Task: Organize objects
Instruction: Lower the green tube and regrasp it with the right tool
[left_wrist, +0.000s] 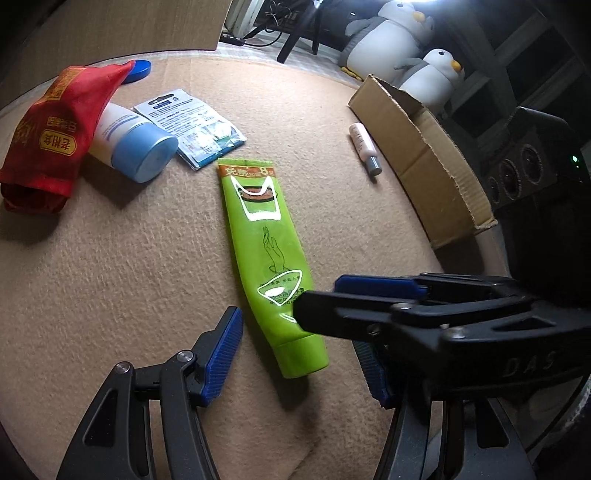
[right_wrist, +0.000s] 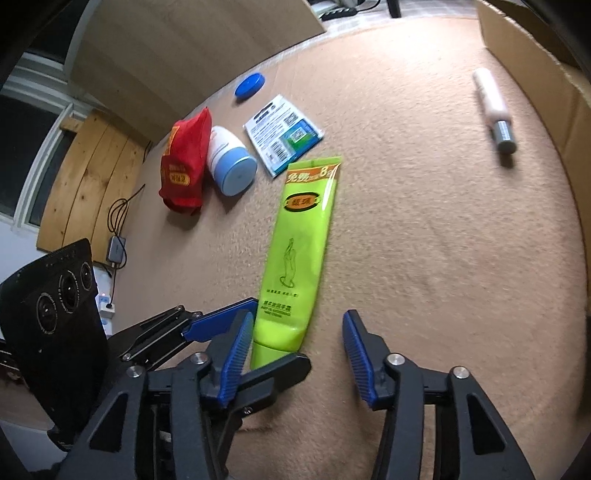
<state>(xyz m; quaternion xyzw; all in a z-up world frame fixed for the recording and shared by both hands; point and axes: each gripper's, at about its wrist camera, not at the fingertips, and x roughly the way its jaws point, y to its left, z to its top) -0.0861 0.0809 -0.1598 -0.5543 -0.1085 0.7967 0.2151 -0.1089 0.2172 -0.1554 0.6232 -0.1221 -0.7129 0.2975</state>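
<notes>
A bright green tube (left_wrist: 266, 254) lies lengthwise on the beige cloth (left_wrist: 129, 277), cap end towards me. My left gripper (left_wrist: 301, 365) is open, its blue pads (left_wrist: 225, 354) standing on both sides of the cap without touching it. My right gripper (right_wrist: 295, 354) is open too and straddles the same end of the green tube (right_wrist: 299, 251). In the left wrist view the right gripper (left_wrist: 343, 299) reaches in from the right, across the tube's lower body, and hides part of my right-hand finger. The left gripper (right_wrist: 243, 343) crosses in from the left in the right wrist view.
A red bag (left_wrist: 55, 129), a white bottle with a light blue cap (left_wrist: 140, 147), a blue-and-white packet (left_wrist: 195, 125) and a blue lid (left_wrist: 138, 70) lie at the far left. A small pink tube (left_wrist: 364, 146) lies beside an open cardboard box (left_wrist: 424, 158) at the right edge.
</notes>
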